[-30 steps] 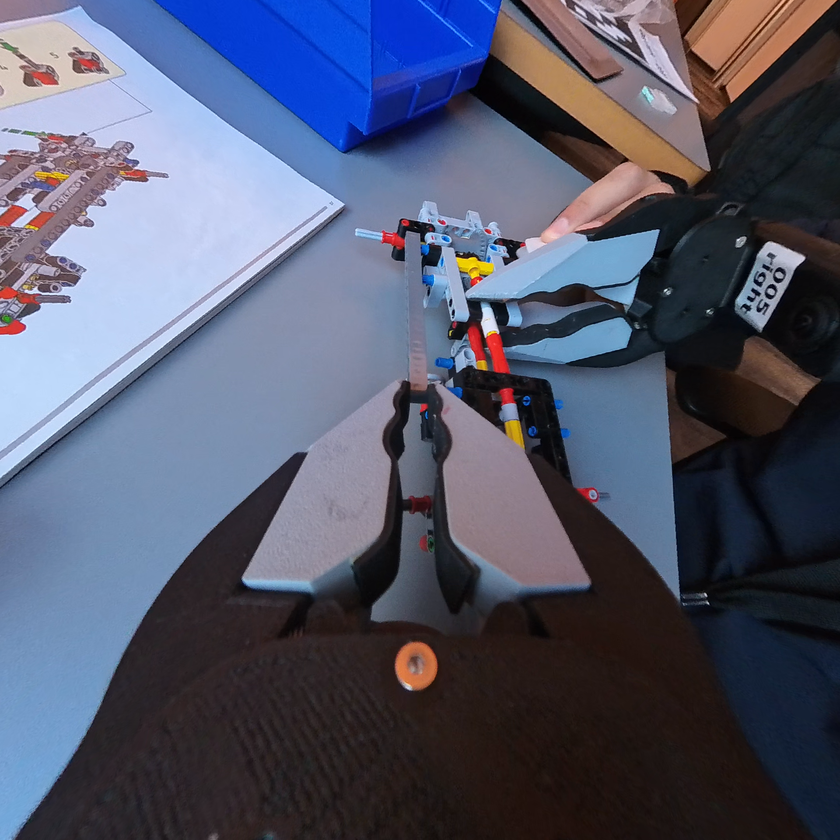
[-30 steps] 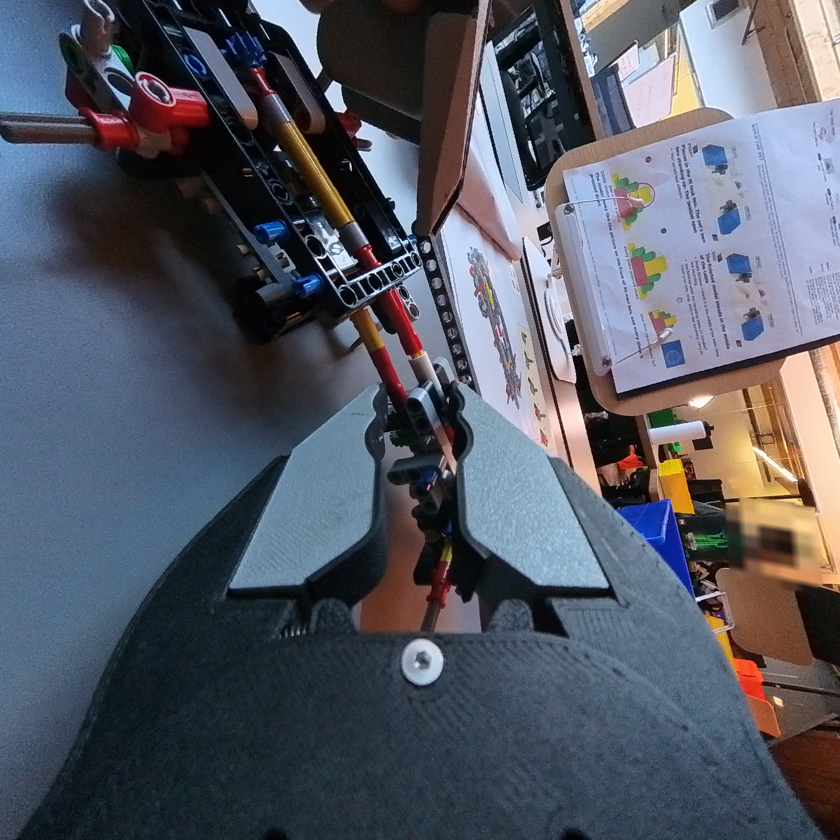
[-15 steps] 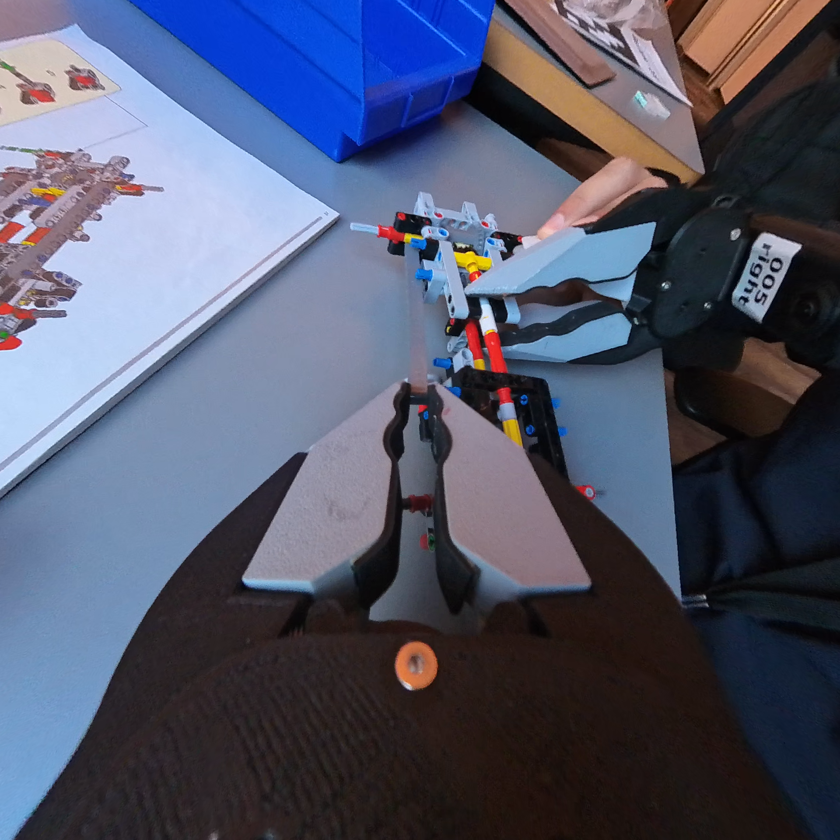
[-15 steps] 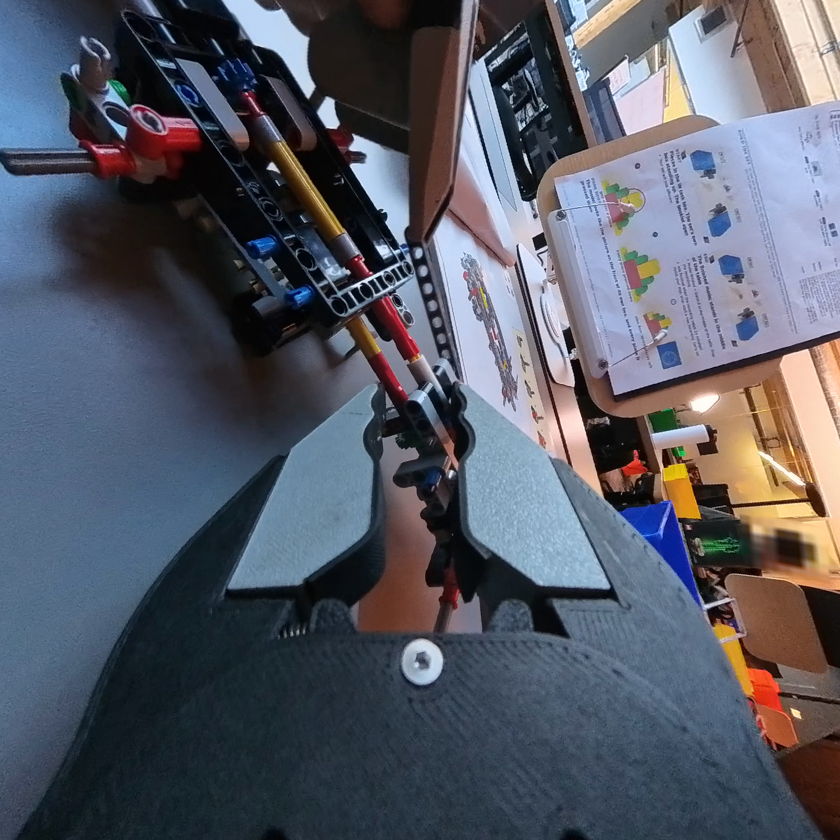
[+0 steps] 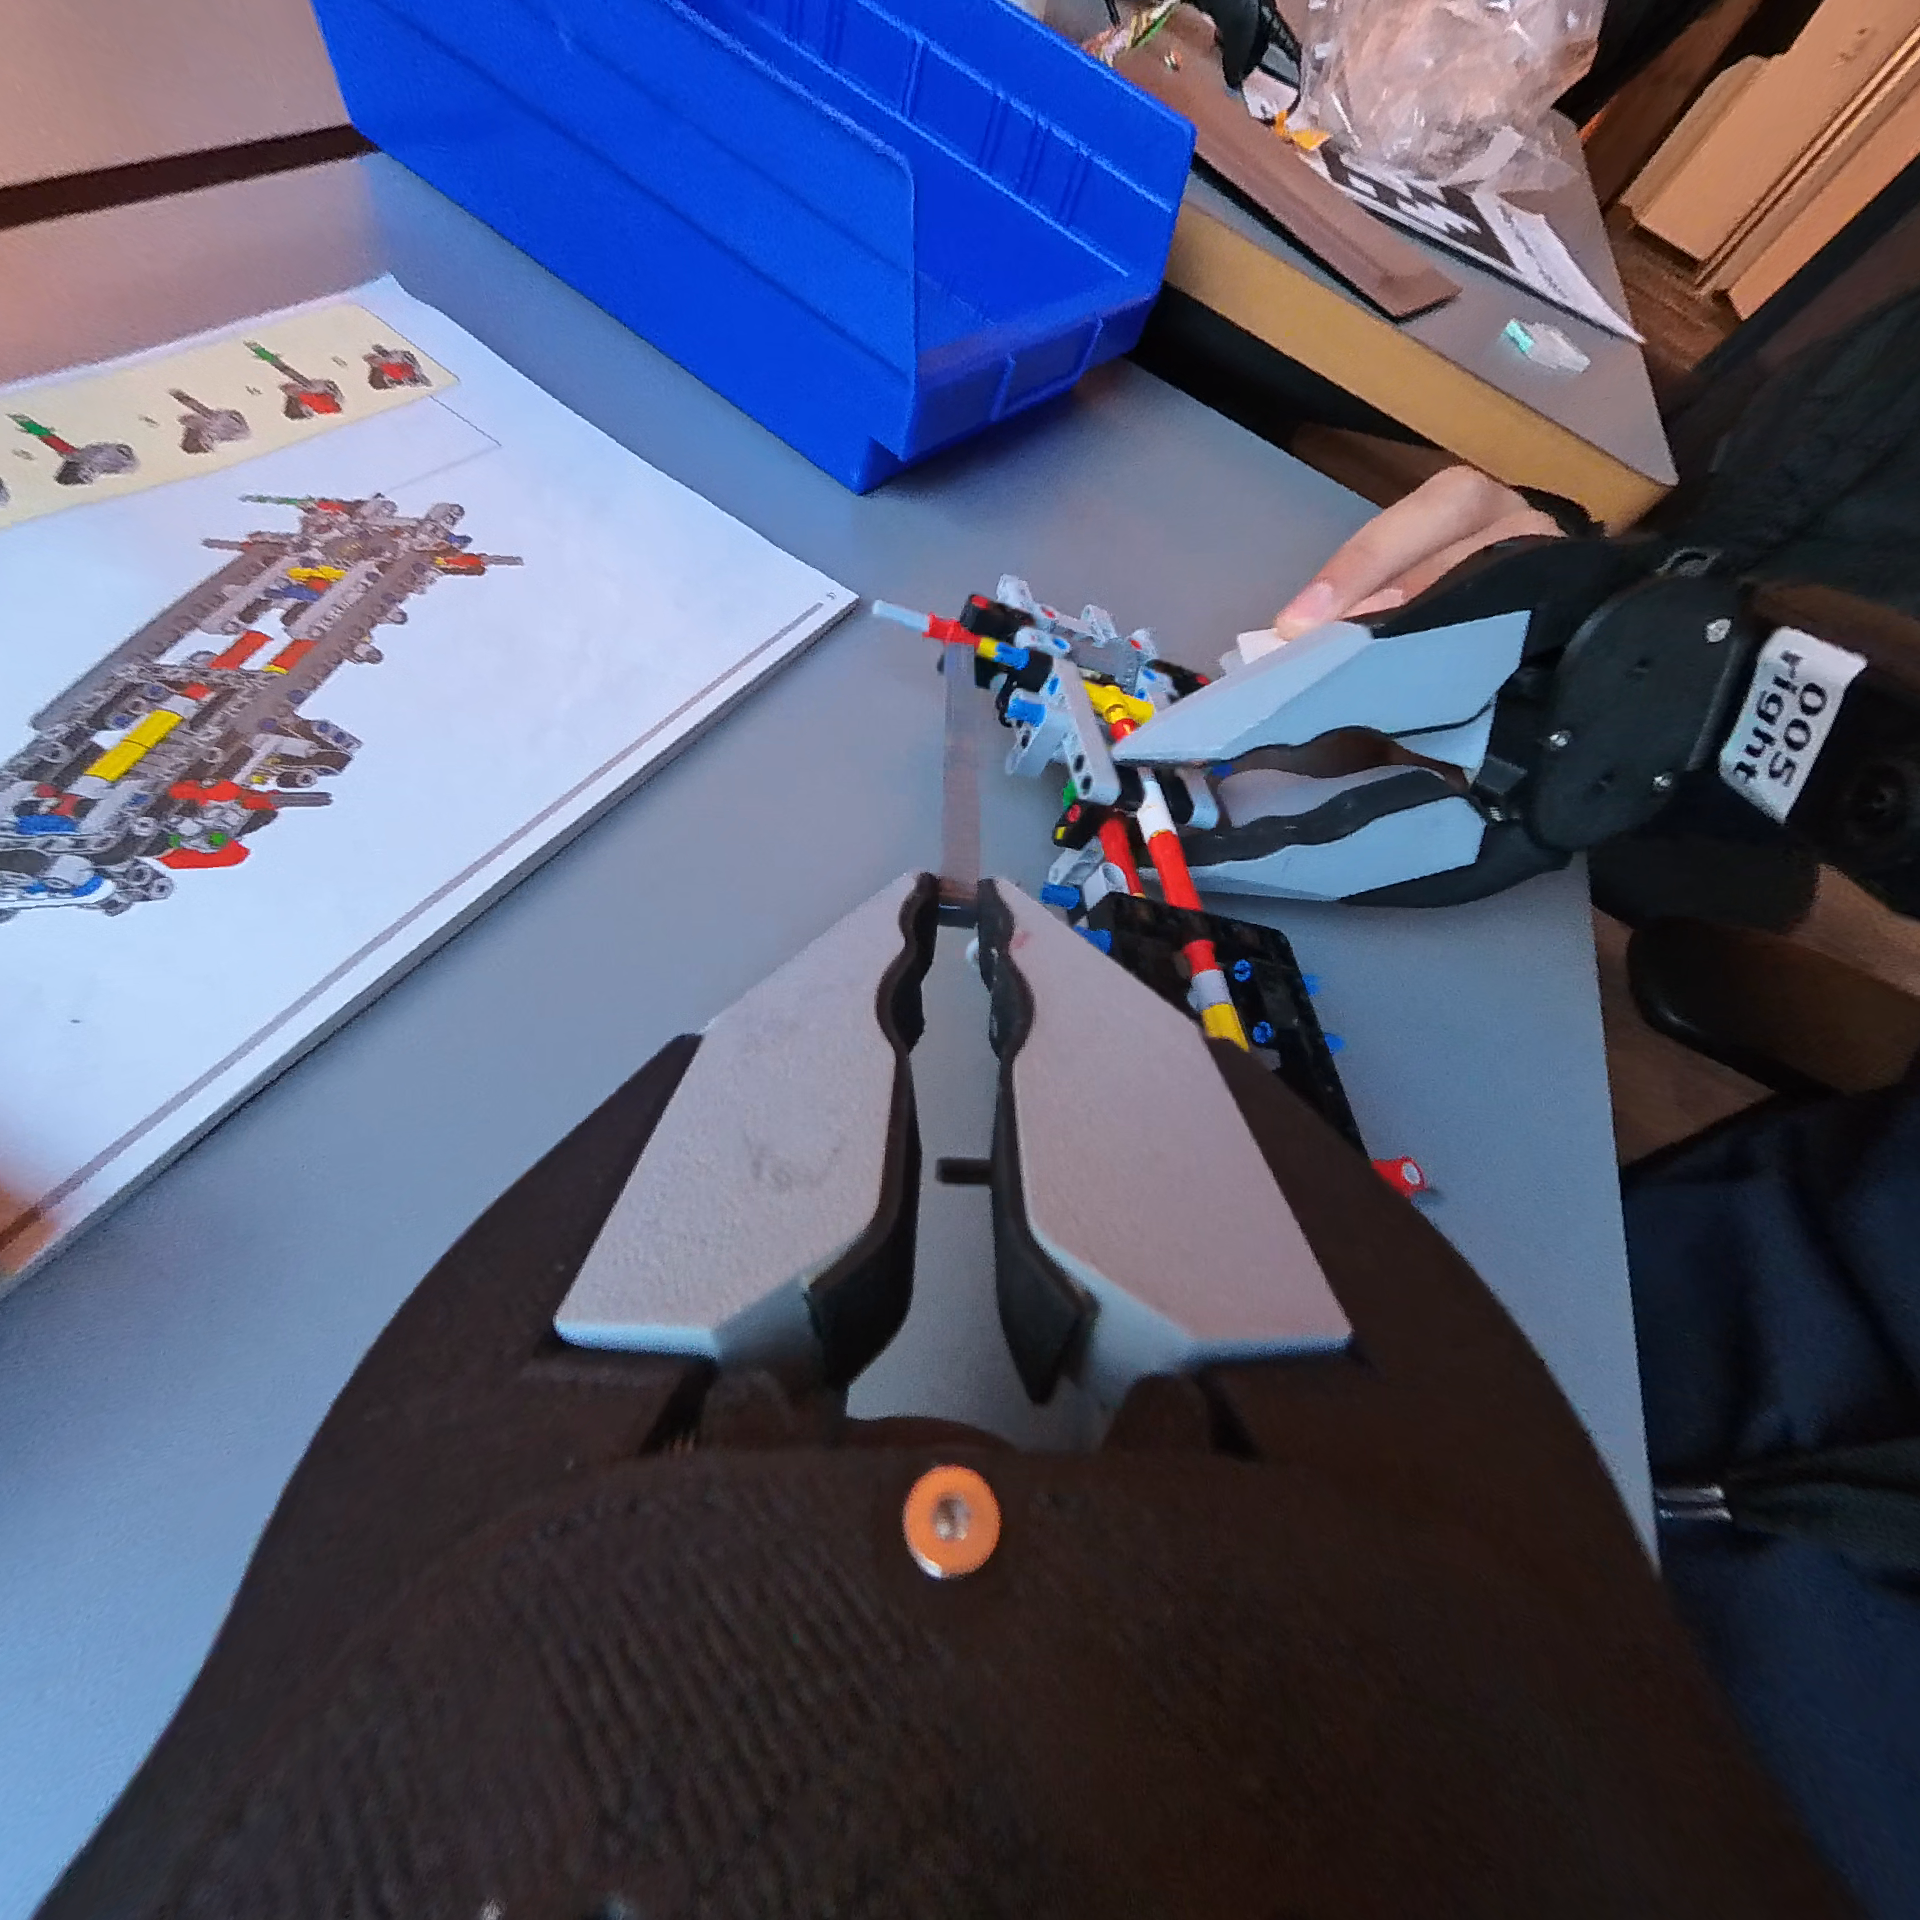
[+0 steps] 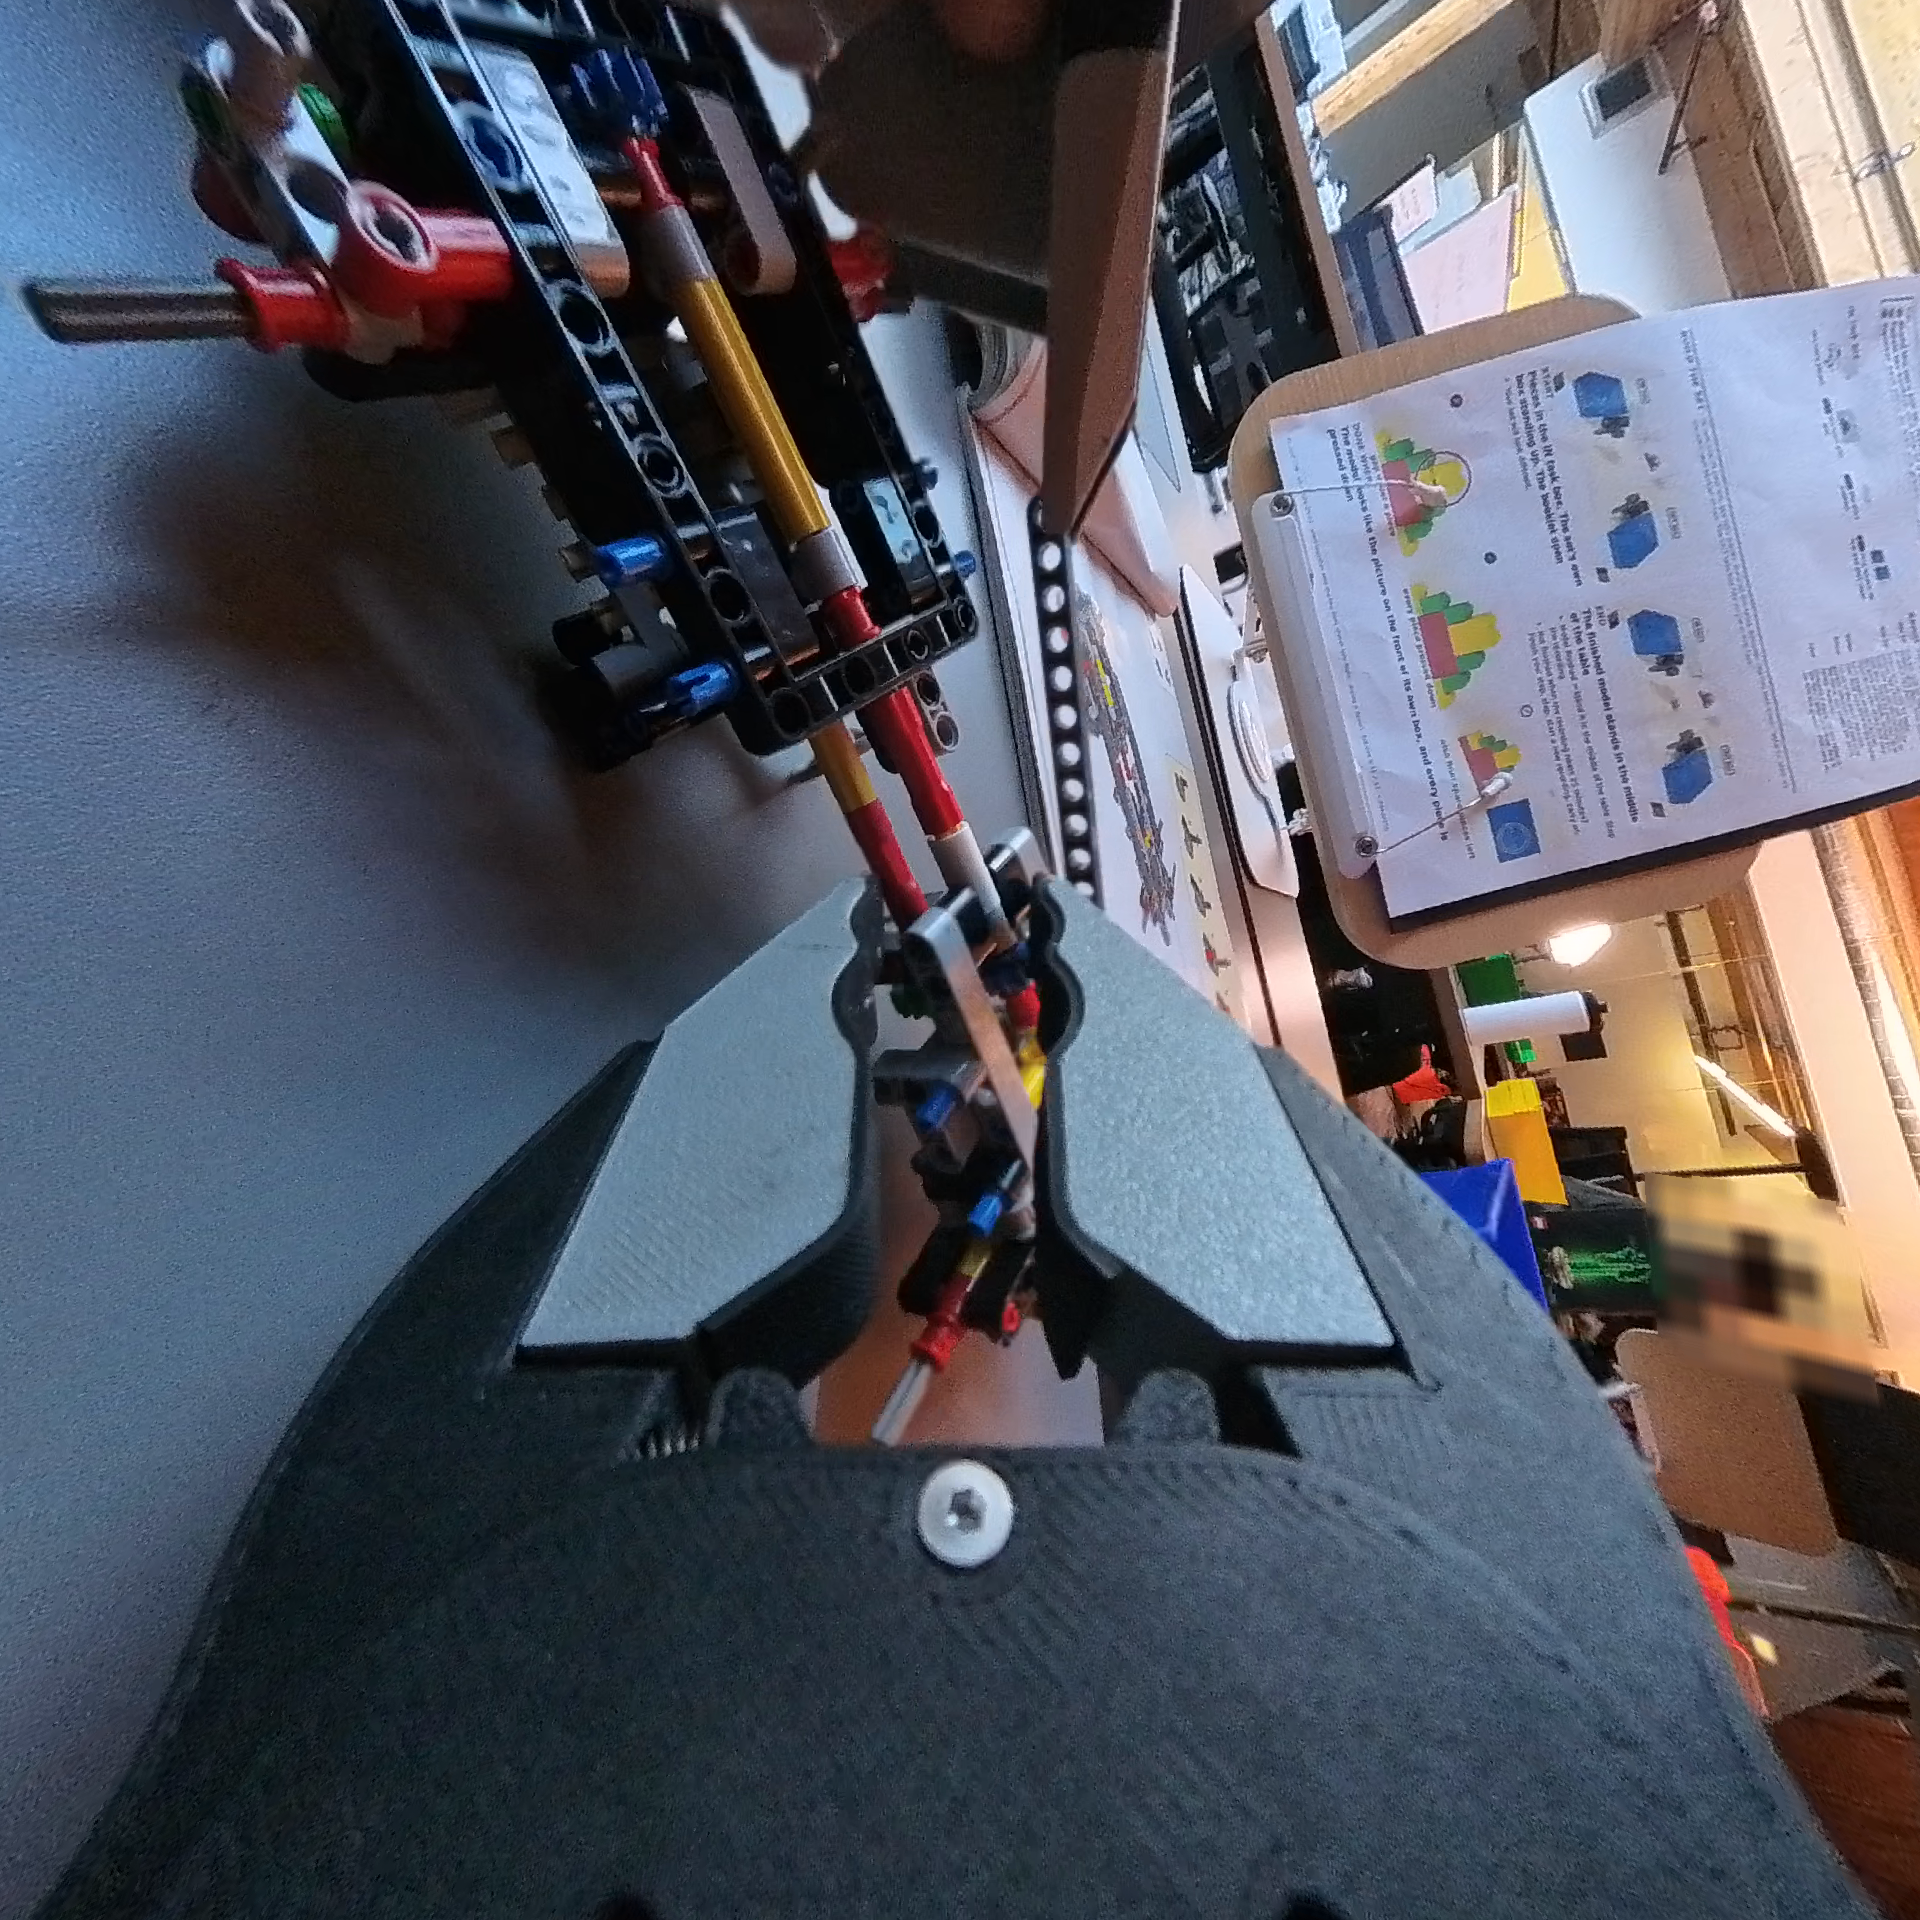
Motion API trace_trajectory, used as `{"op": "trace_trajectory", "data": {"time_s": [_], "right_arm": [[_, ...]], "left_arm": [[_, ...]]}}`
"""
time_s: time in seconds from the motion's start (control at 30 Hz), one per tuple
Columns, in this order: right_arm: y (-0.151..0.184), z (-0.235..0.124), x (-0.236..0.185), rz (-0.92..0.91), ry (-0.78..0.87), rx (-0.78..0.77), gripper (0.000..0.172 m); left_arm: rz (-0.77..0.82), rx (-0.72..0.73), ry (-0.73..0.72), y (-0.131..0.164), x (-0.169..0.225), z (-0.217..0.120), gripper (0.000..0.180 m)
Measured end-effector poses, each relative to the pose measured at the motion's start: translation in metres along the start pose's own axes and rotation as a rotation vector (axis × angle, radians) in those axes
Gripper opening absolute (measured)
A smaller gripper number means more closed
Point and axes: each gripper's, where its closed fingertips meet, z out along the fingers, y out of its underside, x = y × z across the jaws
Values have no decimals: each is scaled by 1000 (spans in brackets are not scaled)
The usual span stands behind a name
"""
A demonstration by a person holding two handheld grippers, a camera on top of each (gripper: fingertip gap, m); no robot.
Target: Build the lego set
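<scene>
Left gripper (image 5: 957, 902) clamped on the near end of a thin dark beam (image 5: 961, 781), which reaches far toward the toy model (image 5: 1101, 748); right gripper (image 6: 951, 925) apparently pinches that model's grey end.

Blue bin (image 5: 831, 208), grey table (image 5: 623, 935), red-and-yellow rods (image 6: 862, 727), black frame (image 6: 644, 436)

The left gripper (image 5: 958, 896) is pinching the near end of a long dark beam (image 5: 961, 784), which is reaching ahead toward a multicoloured brick assembly (image 5: 1117, 790). Ahead to its right, the right gripper (image 5: 1153, 810) is clasping that assembly. An instruction booklet (image 5: 416, 748) is lying off to its left, a blue bin (image 5: 790, 208) beyond.
</scene>
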Motion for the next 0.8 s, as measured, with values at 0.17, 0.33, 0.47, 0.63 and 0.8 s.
{"op": "trace_trajectory", "data": {"time_s": [0.17,0.33,0.47,0.63,0.8], "right_arm": [[-12,-8,4,58,-16,81,28],[-17,-12,34,212,-45,139,28],[-12,6,48,164,-164,62,36],[-7,28,32,-26,-390,-35,29],[-7,34,20,-110,-555,-57,8]], "left_arm": [[-15,40,5,-6,-4,-11,5],[-16,51,32,-6,-3,-12,6],[48,35,14,-4,0,-6,5],[121,30,30,-2,12,-4,5],[135,28,47,0,15,-2,5]]}}
